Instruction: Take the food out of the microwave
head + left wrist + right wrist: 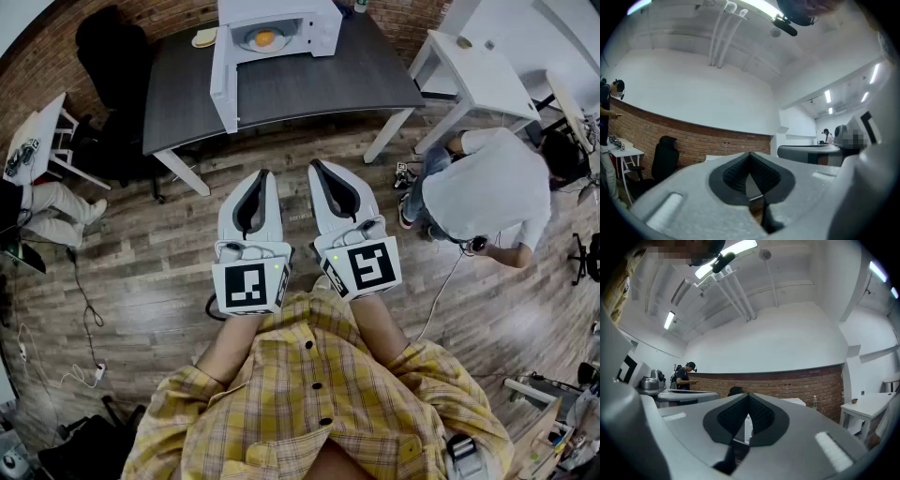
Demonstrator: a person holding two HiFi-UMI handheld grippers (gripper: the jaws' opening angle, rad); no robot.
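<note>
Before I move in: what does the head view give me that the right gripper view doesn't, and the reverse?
Head view only: the food on a plate inside the microwave, whose door stands open.
Right gripper view only: the ceiling lights and a person standing at the left.
Both: the right gripper, jaws together and empty, the brick wall and the white side table.

- No word, brand, number or sign can be read in any of the views.
- The only printed marks are black-and-white square patterns, which are not letters. In the head view one is on the left cube (pixel 251 286) of the left gripper (pixel 263 175), at 7 o'clock from centre. Another is on the right cube (pixel 367 265) of the right gripper (pixel 316 165), at 4 o'clock.
</note>
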